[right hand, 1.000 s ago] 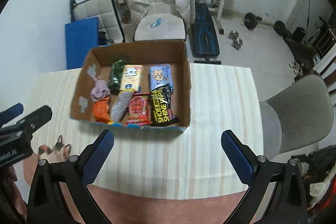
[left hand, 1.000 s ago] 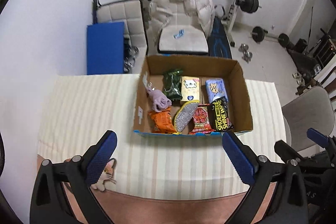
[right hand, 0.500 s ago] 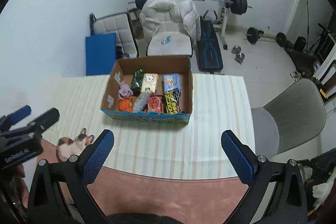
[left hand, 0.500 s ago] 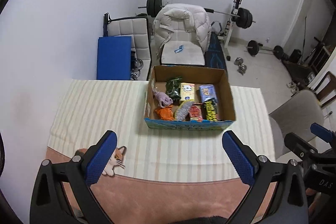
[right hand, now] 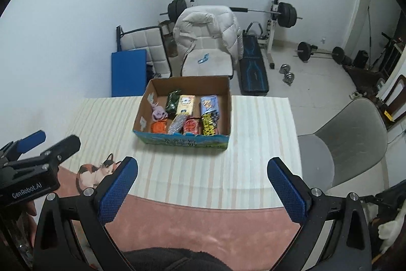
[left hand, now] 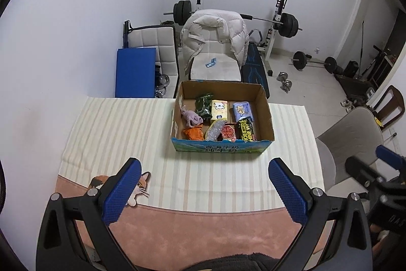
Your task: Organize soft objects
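A cardboard box [left hand: 266, 116] stands on the striped cloth, also seen in the right wrist view [right hand: 227, 113]. It holds soft packets: a purple fabric item [left hand: 190, 117], a green packet [left hand: 204, 106], a yellow pack [left hand: 219, 109], a blue tissue pack [left hand: 243, 110], an orange packet [left hand: 194, 133], a silver pouch [left hand: 215, 132], a red packet [left hand: 229, 132] and black shoe wipes [left hand: 246, 130]. My left gripper [left hand: 205, 192] is open and empty, well back from the box. My right gripper [right hand: 202, 191] is open and empty too.
The striped cloth [left hand: 114, 133] covers the table over a pink mat [left hand: 203, 233] with a cat picture [right hand: 96, 173]. A grey chair [right hand: 355, 144] stands at the right. A jacket-draped chair [left hand: 215, 47], a blue pad [left hand: 134, 73] and weights lie beyond the table.
Both grippers have pulled back and up from the box, so it looks smaller and more of the room shows. Both stay open and empty.
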A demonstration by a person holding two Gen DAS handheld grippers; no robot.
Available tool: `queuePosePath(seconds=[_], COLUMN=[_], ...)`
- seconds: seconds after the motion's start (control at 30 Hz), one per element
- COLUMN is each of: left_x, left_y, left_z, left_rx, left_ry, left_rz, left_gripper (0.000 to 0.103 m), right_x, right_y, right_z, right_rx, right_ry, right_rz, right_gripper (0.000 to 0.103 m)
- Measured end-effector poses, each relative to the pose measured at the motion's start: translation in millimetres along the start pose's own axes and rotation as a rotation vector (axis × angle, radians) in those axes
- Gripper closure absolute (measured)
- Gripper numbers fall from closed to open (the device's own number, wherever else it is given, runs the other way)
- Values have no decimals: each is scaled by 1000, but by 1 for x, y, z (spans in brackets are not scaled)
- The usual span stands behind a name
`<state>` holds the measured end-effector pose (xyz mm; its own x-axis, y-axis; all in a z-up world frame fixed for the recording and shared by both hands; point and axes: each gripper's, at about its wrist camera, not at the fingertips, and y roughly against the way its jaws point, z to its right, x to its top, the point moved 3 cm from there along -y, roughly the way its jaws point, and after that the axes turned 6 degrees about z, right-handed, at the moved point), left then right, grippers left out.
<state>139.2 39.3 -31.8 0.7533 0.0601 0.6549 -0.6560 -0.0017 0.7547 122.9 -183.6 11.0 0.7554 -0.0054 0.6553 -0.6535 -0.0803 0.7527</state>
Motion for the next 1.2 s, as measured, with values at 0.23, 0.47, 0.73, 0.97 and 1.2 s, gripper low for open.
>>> queuePosePath(seconds=[0.23, 0.47, 0.73, 0.97, 1.2], left_x=[6, 15, 20, 22, 24], left_y=[-8, -11, -10, -11, -10], left_z=[-1, -3, 3, 6, 7], left_rx=[35, 50, 50, 42, 43], left_ry=[-13, 1, -16, -17, -17], left_rz=[44, 70, 87, 86, 91], left_gripper=[0, 0, 0, 0, 0], right_x=[13, 22, 25, 27, 29], right_y=[-6, -16, -21, -23, -24], right_z=[7, 8, 7, 5, 6], right_rx=[-47, -52, -56, -56, -59], right_ry=[-24, -24, -19, -12, -12], right_rz=[52, 62, 63, 62, 69], right_gripper=[0, 0, 0, 0, 0])
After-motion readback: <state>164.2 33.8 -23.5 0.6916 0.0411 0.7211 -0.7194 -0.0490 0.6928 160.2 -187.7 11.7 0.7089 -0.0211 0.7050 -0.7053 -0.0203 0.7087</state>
